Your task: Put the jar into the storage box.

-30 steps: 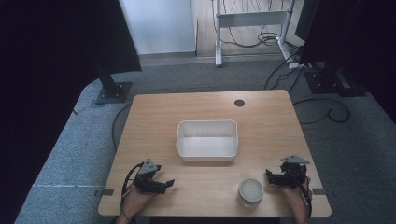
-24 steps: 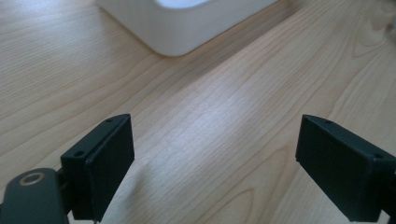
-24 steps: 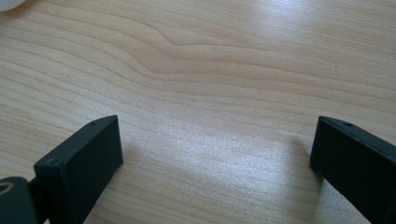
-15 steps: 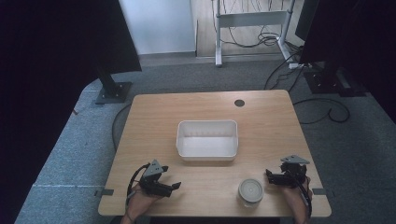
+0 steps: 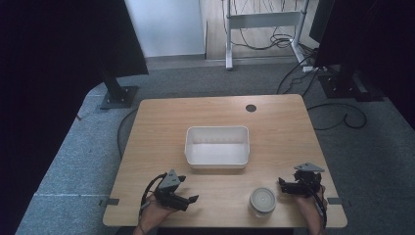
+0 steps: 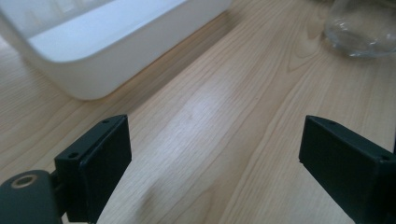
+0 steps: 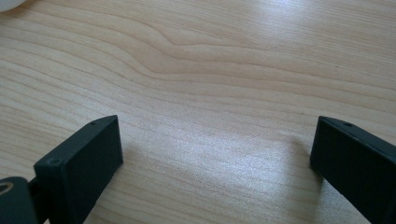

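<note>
Jar (image 5: 262, 200) before bin (image 5: 217, 147)

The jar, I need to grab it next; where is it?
In the high view the jar stands near the table's front edge, just left of the right tool, in front of the white bin.

In the left gripper view, the white rectangular plastic tub (image 6: 107, 46) is cut off by the top and left edges; its interior cannot be read. The clear glass jar (image 6: 362, 28) is cropped at the top right corner, leaving its base alone, blurred. In the high view, both forearms run off the bottom edge. The jar with a pale round lid (image 5: 263, 200) is too small to show contents. The right gripper (image 5: 293, 187) is too small to judge its jaw gap there.
</note>
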Available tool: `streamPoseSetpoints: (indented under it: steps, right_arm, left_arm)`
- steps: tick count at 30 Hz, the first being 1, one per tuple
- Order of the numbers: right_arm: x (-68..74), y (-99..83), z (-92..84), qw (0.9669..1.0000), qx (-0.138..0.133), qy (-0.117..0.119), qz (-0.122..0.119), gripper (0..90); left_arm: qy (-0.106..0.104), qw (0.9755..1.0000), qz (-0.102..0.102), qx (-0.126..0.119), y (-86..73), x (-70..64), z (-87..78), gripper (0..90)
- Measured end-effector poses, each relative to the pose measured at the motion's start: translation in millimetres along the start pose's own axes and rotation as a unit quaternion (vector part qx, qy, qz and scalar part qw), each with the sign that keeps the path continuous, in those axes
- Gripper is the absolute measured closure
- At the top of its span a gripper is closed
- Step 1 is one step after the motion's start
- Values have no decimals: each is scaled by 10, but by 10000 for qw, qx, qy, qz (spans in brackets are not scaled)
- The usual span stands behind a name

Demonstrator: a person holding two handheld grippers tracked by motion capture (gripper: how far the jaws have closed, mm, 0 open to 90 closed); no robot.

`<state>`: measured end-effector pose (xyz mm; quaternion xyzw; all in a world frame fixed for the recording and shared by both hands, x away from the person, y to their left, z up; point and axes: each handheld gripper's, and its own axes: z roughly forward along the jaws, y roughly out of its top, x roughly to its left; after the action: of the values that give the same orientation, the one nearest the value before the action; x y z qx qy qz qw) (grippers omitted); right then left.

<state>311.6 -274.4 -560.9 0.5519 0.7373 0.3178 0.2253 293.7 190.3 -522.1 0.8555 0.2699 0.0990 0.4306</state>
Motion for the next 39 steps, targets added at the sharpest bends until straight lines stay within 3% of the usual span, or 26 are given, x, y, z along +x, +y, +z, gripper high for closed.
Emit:
streamPoseSetpoints:
  steps: [12, 39]
  right_arm:
    - [0, 0, 0, 10000, 0, -1, -1, 17]
    - [0, 0, 0, 10000, 0, 0, -2, 17]
  left_arm:
    - [-160, 9991, 391, -40, 155, -193, 112, 70]
    - [-672, 9941, 837, -170, 441, -529, 450, 52]
